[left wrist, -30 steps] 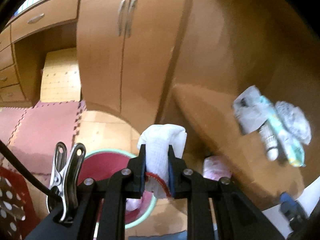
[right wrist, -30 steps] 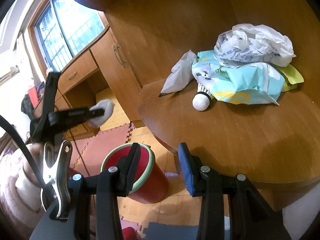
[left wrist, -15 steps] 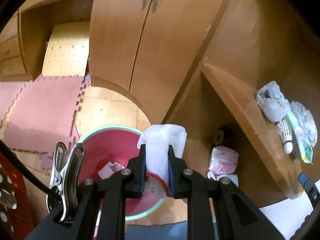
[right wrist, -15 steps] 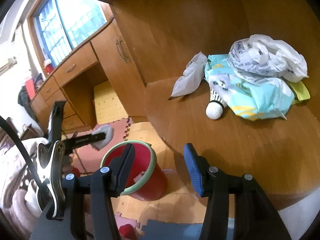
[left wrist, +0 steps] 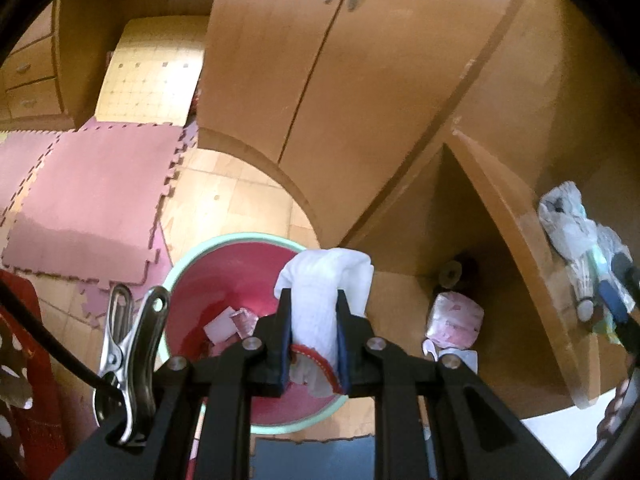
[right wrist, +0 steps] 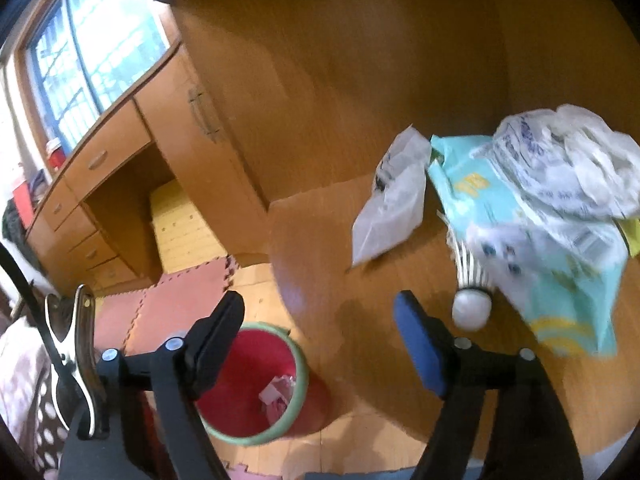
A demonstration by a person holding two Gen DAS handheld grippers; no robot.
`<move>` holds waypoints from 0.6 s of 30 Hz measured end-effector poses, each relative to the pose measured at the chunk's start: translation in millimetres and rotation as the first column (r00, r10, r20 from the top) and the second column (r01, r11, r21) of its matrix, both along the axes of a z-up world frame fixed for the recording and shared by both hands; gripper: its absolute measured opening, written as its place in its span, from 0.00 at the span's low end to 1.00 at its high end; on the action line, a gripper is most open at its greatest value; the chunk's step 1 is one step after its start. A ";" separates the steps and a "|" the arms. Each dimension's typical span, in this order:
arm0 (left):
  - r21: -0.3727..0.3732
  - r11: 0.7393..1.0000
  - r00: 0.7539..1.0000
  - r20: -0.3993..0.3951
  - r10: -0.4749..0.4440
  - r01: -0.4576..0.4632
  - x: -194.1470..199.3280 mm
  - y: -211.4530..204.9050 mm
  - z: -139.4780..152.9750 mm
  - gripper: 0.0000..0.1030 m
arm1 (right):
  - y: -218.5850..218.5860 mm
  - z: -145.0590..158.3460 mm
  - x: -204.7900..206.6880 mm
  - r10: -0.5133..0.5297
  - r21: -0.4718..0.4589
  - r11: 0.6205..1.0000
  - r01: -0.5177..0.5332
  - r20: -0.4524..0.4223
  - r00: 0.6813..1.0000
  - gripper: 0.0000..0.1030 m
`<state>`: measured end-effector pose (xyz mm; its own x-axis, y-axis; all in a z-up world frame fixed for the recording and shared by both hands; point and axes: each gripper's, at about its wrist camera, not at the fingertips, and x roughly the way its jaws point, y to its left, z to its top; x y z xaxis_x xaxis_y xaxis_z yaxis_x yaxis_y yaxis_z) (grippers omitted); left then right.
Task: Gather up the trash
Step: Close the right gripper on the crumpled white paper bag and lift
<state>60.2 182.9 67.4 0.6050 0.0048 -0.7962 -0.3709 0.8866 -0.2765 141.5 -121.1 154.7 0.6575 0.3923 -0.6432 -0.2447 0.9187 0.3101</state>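
My left gripper is shut on a crumpled white tissue and hangs over the red bin with a green rim, which holds scraps of paper. On the round wooden table lie a shuttlecock, a clear plastic bag, a teal wrapper and a crumpled white printed bag. My right gripper, its jaws opening with nothing between them, hovers over the table's edge, just left of the shuttlecock. The same bin shows below it on the floor.
Wooden cabinets and a desk with drawers stand behind. Pink foam mats cover part of the tiled floor. A pink tissue pack lies on the floor under the table.
My left gripper has come down over the bin with the tissue still in it. My right gripper's jaws have spread wider and it has drawn closer to the shuttlecock and wrappers.
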 end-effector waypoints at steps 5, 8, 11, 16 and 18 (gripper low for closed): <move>-0.017 0.999 0.999 -0.020 0.030 -0.030 3.5 13.2 -6.2 0.18 | 12.6 -2.5 32.0 -0.052 -0.063 0.997 0.052 0.002 0.999 0.82; -0.041 0.999 0.999 -0.024 0.034 -0.035 6.1 15.5 -10.5 0.18 | 22.7 -7.3 42.7 -0.063 -0.131 0.989 0.066 0.025 0.998 0.82; -0.052 0.998 0.999 -0.043 0.022 -0.025 10.4 14.0 -18.7 0.18 | 29.0 -16.0 49.7 -0.081 -0.185 0.979 0.086 0.033 0.996 0.82; -0.059 0.998 0.998 -0.060 0.026 -0.030 18.2 10.0 -23.1 0.18 | 21.2 -18.2 62.2 -0.110 -0.135 0.984 0.113 0.035 0.993 0.82; -0.041 0.999 0.998 -0.057 0.018 -0.020 21.0 5.5 -22.4 0.18 | 20.8 -19.3 64.6 -0.106 -0.131 0.985 0.110 0.035 0.994 0.82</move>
<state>81.2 188.4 45.1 0.5589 -0.0178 -0.8291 -0.4039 0.8673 -0.2909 206.2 -100.3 135.3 0.7100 0.2308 -0.6653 -0.1488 0.9726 0.1786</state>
